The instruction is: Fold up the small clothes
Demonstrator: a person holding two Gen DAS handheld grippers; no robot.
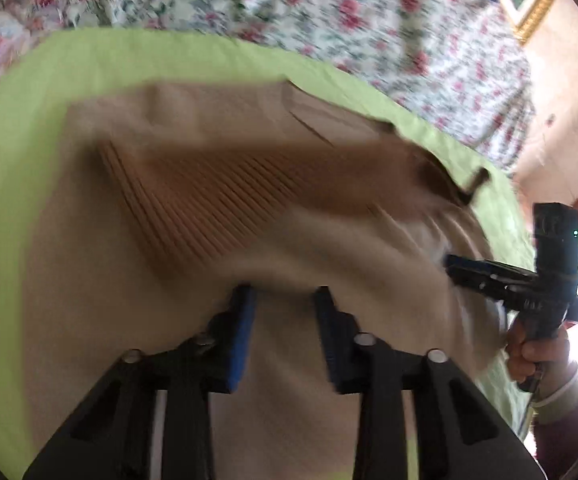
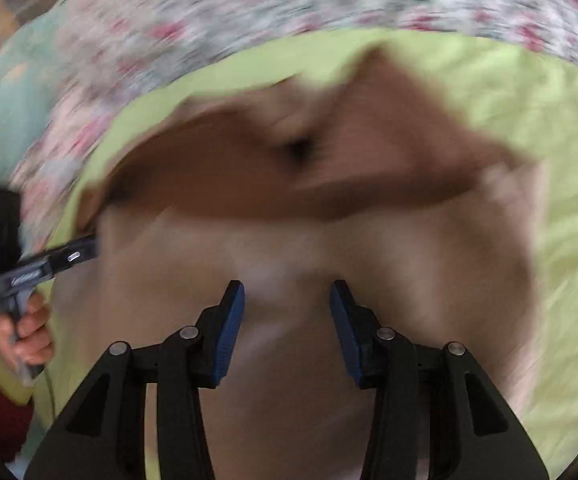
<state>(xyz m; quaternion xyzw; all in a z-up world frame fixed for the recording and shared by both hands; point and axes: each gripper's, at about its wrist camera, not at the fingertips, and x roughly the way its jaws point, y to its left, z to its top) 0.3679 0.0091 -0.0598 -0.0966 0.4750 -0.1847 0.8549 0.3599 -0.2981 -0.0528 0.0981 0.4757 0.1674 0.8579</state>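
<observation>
Where the floral bedspread (image 1: 329,12) runs widest, a lime-green sheet (image 1: 17,160) lies over it, and a tan ribbed garment (image 1: 209,208) is spread on the sheet, partly folded over itself. Left gripper (image 1: 285,300): fingers apart, garment fabric between and under them. Right gripper (image 2: 287,292): fingers also apart over the garment. Both views blurred; contact unclear.
</observation>
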